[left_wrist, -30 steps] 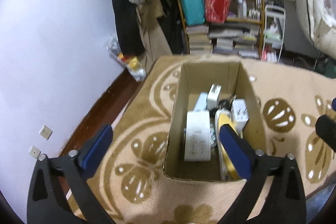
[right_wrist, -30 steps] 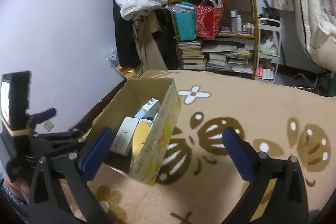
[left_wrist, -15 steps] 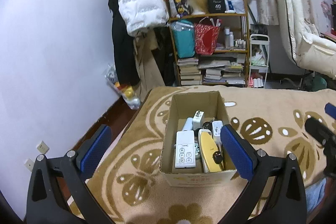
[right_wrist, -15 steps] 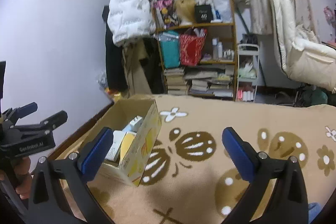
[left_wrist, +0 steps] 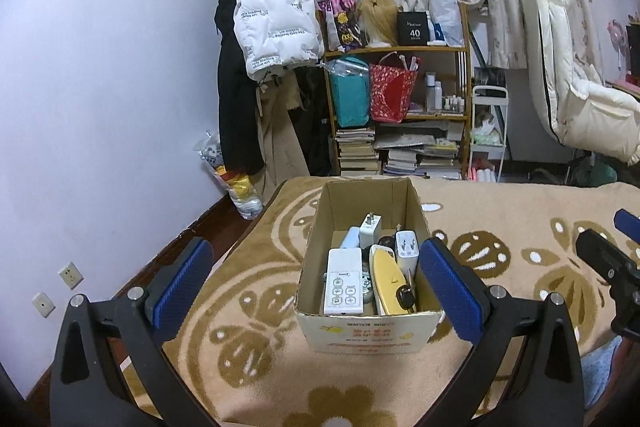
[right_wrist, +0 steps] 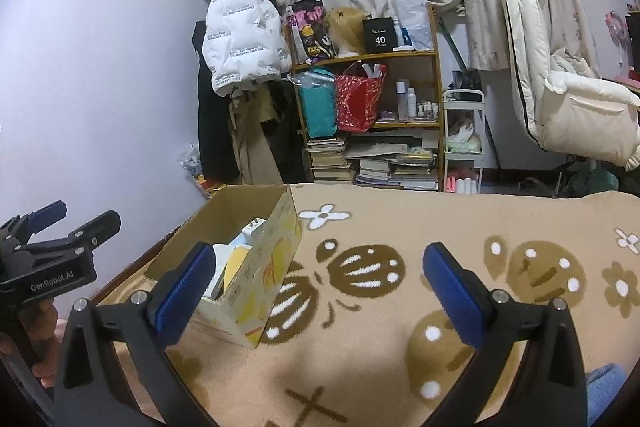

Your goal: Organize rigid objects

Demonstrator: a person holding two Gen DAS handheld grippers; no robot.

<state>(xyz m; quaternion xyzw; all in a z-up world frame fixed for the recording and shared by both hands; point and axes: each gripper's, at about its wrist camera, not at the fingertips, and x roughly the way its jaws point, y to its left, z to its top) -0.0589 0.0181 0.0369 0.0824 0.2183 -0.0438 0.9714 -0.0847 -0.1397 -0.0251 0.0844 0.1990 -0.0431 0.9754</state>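
Both my grippers gape wide and empty; cardboard box (left_wrist: 370, 331) at twelve o'clock of my left gripper (left_wrist: 316, 287), packed tight, so reaching in risks knocking the remote (left_wrist: 344, 283).

Cardboard box (left_wrist: 370, 333): matt brown corrugated paper, outer face printed pale and slightly glossy. Blanket (left_wrist: 500, 227) under it: fuzzy tan pile cloth, rough nap. White remote (left_wrist: 344, 283) and chargers (left_wrist: 407, 247): smooth plastic. Yellow item (left_wrist: 388, 277): glossy, probably plastic. Left gripper (left_wrist: 312, 287) and right gripper (right_wrist: 316, 287): matt black plastic arms, ribbed blue rubbery pads (left_wrist: 448, 291), shiny metal screws. Puffer jacket (left_wrist: 276, 11): satin sheen. Shelf (left_wrist: 400, 49): wood.
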